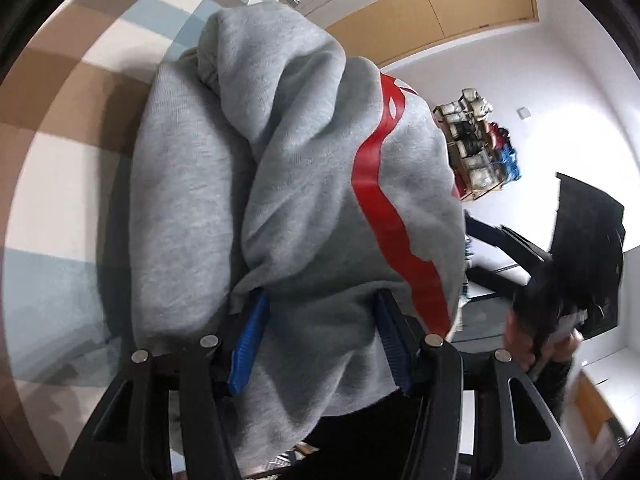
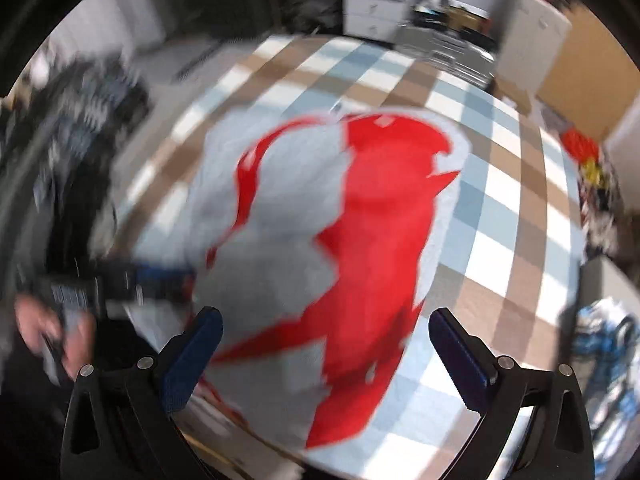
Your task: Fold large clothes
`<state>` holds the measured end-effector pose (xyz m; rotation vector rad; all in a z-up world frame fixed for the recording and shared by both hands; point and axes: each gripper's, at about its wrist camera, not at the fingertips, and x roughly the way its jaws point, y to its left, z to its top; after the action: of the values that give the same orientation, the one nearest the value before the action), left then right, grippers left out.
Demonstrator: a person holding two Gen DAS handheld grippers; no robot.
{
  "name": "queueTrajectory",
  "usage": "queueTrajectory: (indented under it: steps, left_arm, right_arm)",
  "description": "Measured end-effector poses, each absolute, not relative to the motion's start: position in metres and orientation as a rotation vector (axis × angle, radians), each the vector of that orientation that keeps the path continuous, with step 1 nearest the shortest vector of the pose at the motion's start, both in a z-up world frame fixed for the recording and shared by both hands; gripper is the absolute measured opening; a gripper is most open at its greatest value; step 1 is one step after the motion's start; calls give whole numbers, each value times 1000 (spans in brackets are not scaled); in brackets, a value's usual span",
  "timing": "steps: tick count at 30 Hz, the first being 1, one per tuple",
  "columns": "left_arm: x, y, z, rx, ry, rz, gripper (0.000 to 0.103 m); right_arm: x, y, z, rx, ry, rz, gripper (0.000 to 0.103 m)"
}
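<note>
While bunched grey sweatshirt fills the left gripper, its blue pads clamp the fabric.
Right gripper hangs with jaws spread and nothing between them, above the sweatshirt's red print on the checked cloth just beyond; no lettering is legible.

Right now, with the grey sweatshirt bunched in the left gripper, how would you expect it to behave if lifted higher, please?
Probably floppy: the grey sweatshirt bulges in soft folds around the left gripper, so the loose parts would likely sag. The thick fleecy knit suggests some weight for a garment. It seems unlikely to slip, since a thick wad sits between the ribbed blue pads.
</note>
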<state>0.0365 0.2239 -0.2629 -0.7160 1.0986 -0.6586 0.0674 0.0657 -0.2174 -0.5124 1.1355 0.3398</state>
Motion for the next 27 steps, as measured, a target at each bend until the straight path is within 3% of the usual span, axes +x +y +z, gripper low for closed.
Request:
queueTrajectory:
  steps: [2,7,14,17,21,24,25,26,27]
  left_arm:
    - [35,223,-260,-663,1103,-621,49]
    - [37,229,-247,-626,1074,-505,49]
    - [68,268,-196,-726,872,-540,49]
    - [103,251,-185,-662,935,-565,49]
    - [130,225,-213,-618,1103,-546,49]
    - [138,219,-221,-629,1129,-538,48]
    - [138,221,-219,-624,1119,-532,35]
    - [138,224,-217,-603,1113,-503,4]
    - [136,229,-214,-587,1102,-498,3]
  right_arm:
    - [59,68,-233,-571,1161,331,103]
    - [64,46,-248,-386,1220,373,103]
    - [55,23,-250,-200,1159,405,103]
    - [55,17,-253,-135,1144,425,103]
    - [55,13,-253,-111,1125,439,103]
    - [54,11,-252,-87,1117,443,103]
    - [55,9,-252,-67,1117,447,103]
    - [55,7,-252,-52,1118,449,103]
    - [55,5,-252,-41,1119,452,103]
